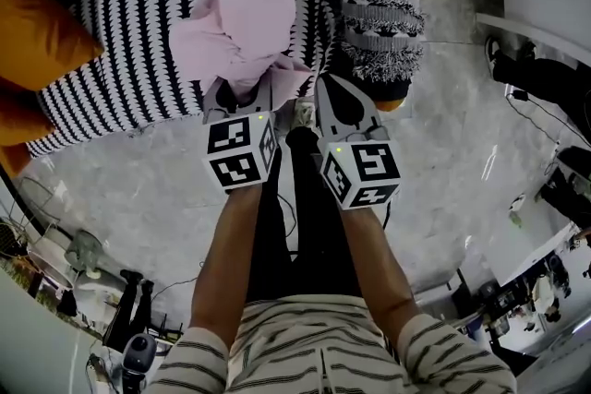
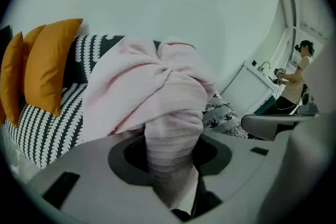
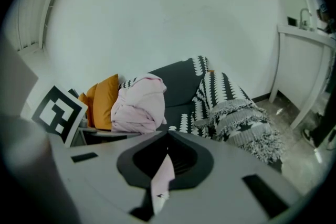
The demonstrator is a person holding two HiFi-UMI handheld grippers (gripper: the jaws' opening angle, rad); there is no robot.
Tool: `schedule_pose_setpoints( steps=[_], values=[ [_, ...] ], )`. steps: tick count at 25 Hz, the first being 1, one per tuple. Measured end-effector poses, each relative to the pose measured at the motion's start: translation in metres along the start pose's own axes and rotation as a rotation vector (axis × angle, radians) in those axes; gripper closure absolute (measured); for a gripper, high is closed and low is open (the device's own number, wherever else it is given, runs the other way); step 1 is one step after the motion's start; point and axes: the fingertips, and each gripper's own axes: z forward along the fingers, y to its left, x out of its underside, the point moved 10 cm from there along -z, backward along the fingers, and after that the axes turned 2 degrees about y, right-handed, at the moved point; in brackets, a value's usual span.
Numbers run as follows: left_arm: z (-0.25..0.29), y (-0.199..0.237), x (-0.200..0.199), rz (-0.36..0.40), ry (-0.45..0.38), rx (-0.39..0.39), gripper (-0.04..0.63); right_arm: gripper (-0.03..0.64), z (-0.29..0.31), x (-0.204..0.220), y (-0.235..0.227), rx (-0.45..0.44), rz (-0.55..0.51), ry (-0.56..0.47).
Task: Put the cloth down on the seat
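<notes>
A bundled pink cloth [image 1: 242, 18] hangs just above the black-and-white patterned sofa seat [image 1: 120, 41]. My left gripper [image 1: 238, 92] is shut on its lower end; in the left gripper view the cloth [image 2: 157, 97] bulges out from between the jaws of that gripper [image 2: 173, 165] and fills the middle. My right gripper [image 1: 340, 97] is beside it, shut on a thin pink corner of the cloth [image 3: 164, 178]. From the right gripper view the bundle [image 3: 139, 105] shows to the left, over the seat [image 3: 181, 113].
Orange cushions [image 1: 32, 32] lean at the sofa's left end. A fringed patterned throw [image 1: 374, 5] drapes over its right end. Grey marble floor [image 1: 452, 152] lies below. A white counter [image 3: 310, 60] and a standing person [image 2: 296, 76] are off to the right.
</notes>
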Motion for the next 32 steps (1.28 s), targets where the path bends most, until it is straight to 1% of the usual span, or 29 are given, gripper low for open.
schedule_pose_setpoints(
  steps=[6, 12, 15, 21, 27, 32],
  values=[
    [0.021, 0.013, 0.002, -0.019, 0.036, 0.008, 0.414, 0.604, 0.015, 0.004, -0.006, 0.001, 0.008, 0.012],
    [0.044, 0.012, 0.002, 0.004, 0.075, 0.009, 0.413, 0.604, 0.02, 0.002, -0.013, 0.003, 0.015, 0.02],
    [0.06, 0.023, 0.0, 0.009, 0.1, 0.005, 0.413, 0.604, 0.032, 0.0, -0.011, 0.001, 0.017, 0.027],
    [0.089, 0.047, 0.007, -0.006, 0.137, -0.005, 0.413, 0.604, 0.06, 0.011, -0.015, 0.01, 0.036, 0.048],
    [0.096, 0.033, -0.005, -0.009, 0.144, -0.004, 0.413, 0.604, 0.05, 0.0, -0.025, 0.017, 0.044, 0.053],
    [0.096, 0.024, -0.007, -0.01, 0.145, -0.007, 0.411, 0.604, 0.038, 0.004, -0.03, 0.015, 0.043, 0.051]
  ],
)
